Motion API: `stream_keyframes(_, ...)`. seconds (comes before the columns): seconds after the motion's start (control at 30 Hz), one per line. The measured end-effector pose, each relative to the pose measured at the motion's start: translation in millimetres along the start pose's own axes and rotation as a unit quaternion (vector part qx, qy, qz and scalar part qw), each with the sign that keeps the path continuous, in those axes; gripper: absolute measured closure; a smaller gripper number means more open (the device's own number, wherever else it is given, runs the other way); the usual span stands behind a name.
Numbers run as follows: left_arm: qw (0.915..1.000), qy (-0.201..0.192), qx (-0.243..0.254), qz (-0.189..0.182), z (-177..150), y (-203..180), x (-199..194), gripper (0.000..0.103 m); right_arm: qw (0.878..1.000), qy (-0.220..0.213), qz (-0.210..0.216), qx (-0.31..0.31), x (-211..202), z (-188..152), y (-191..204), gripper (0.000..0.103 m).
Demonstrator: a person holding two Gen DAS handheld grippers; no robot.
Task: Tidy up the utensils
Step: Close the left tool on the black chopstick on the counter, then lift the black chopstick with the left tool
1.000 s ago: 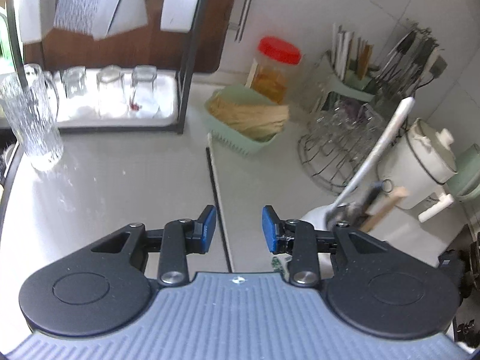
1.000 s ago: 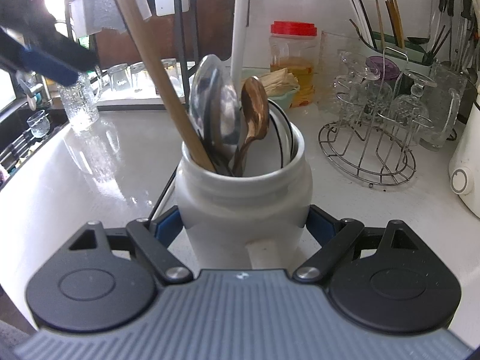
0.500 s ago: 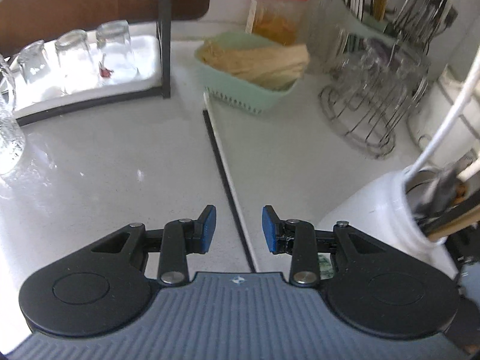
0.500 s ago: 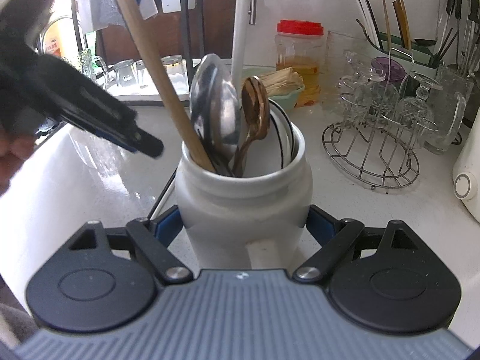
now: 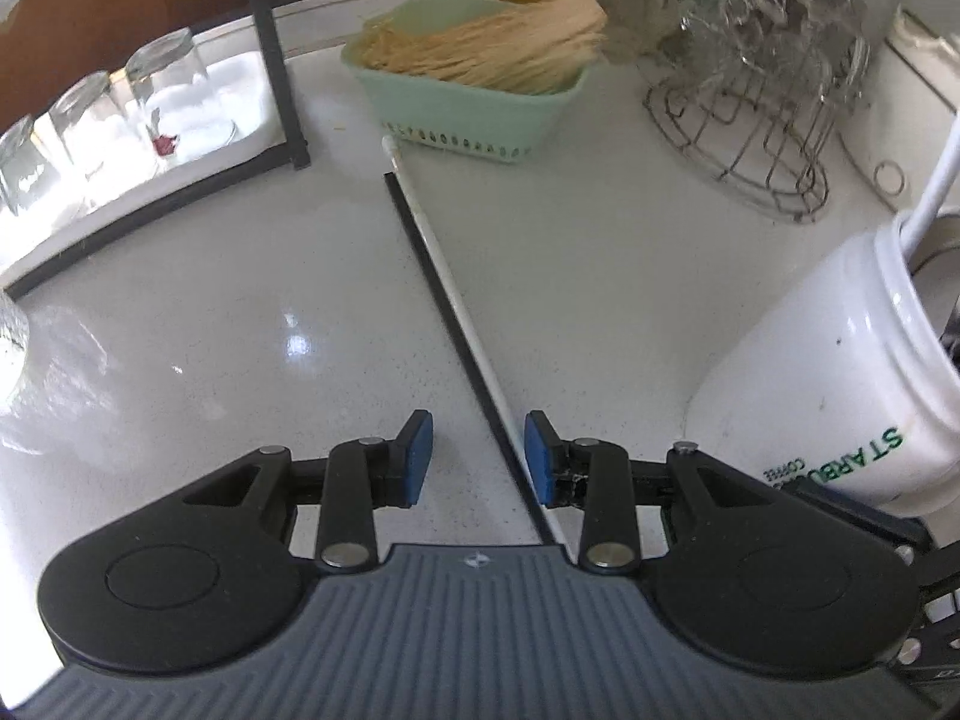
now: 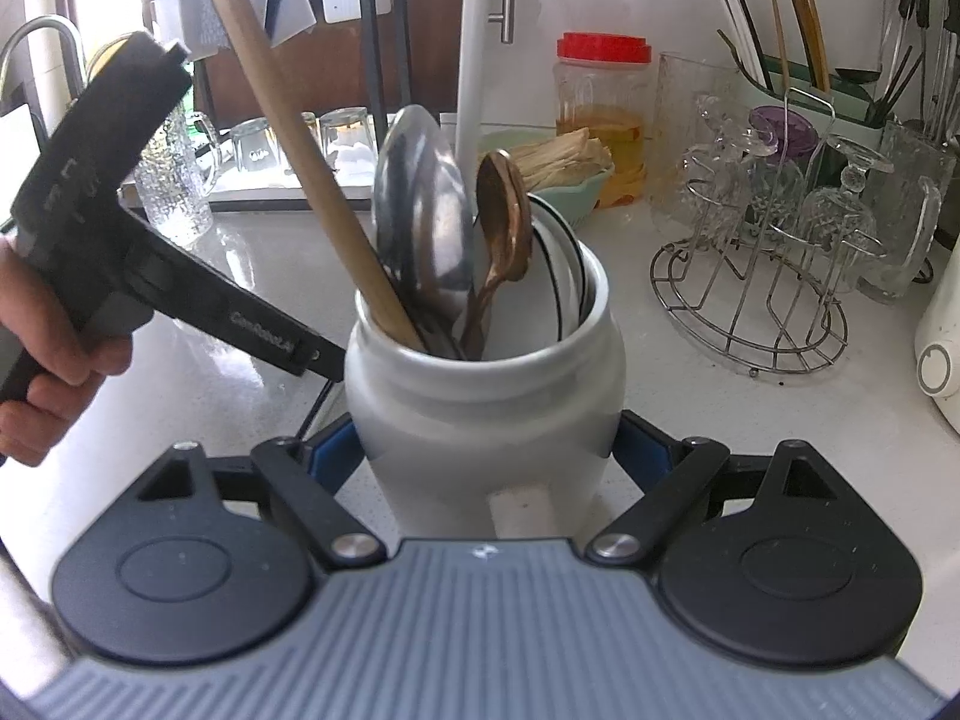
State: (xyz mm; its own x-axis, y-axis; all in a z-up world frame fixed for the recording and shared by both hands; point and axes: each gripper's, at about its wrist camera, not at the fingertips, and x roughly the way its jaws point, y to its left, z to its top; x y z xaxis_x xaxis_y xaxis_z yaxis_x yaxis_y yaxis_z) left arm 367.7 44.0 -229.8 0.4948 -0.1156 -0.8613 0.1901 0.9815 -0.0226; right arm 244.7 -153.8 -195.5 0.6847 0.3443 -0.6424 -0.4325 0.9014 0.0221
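A white ceramic jar (image 6: 480,396) stands on the pale counter, holding a wooden handle (image 6: 288,138), a steel ladle (image 6: 420,198), a brown spoon (image 6: 507,222) and a white handle (image 6: 471,60). My right gripper (image 6: 489,450) has its blue pads against the jar's sides and its jaws are opening. In the left wrist view the jar (image 5: 828,372) is at the right. My left gripper (image 5: 478,456) is open, low over the counter. A black and a white chopstick (image 5: 444,276) lie between its fingers, near the right pad, untouched. A hand (image 6: 48,360) holds the left gripper.
A green basket of straw-coloured sticks (image 5: 480,60) sits beyond the chopsticks. A wire rack of glasses (image 5: 768,138) stands to the right, a tray of upturned glasses (image 5: 120,120) to the left. A red-lidded jar (image 6: 603,114) and a chopstick holder (image 6: 798,60) line the wall.
My left gripper has come down and forward, close to the counter beside the jar, with the chopsticks now between its fingers. The right gripper and jar have stayed put.
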Motion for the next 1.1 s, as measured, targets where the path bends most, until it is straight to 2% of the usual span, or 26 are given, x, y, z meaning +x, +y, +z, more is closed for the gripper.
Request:
stream_keyframes(0.1, 0.9999, -0.003, 0.003, 0.012, -1.7, -0.4, 0.1, 0.065, 1.0, 0.0, 0.0, 0.001, 0.2, -0.2, -0.4, 0.012)
stream_keyframes(0.4, 0.9986, -0.017, -0.046, 0.023, 0.3, 16.2, -5.9, 0.066, 1.0, -0.002, 0.002, 0.001, -0.4, -0.9, -0.3, 0.012)
stream_keyframes(0.53, 0.9992, -0.01, -0.035, 0.017, 0.6, 13.0, -3.7, 0.066, 1.0, -0.002, 0.003, 0.001, -0.1, -0.9, -0.2, 0.012)
stream_keyframes(0.67, 0.9993, -0.009, -0.016, 0.032, -0.6, 5.0, -2.2, 0.066, 1.0, -0.002, 0.003, 0.002, 0.1, -0.8, 0.2, 0.012)
stream_keyframes(0.83, 0.9992, 0.002, -0.031, 0.027, 1.7, 7.5, -2.4, 0.096, 1.0, -0.003, 0.004, 0.003, 0.3, -0.9, 0.0, 0.012)
stream_keyframes(1.1, 0.9983, 0.006, -0.053, 0.02, -4.3, 14.2, -9.5, 0.098, 1.0, -0.004, 0.002, 0.003, 0.3, -0.8, 1.3, 0.012)
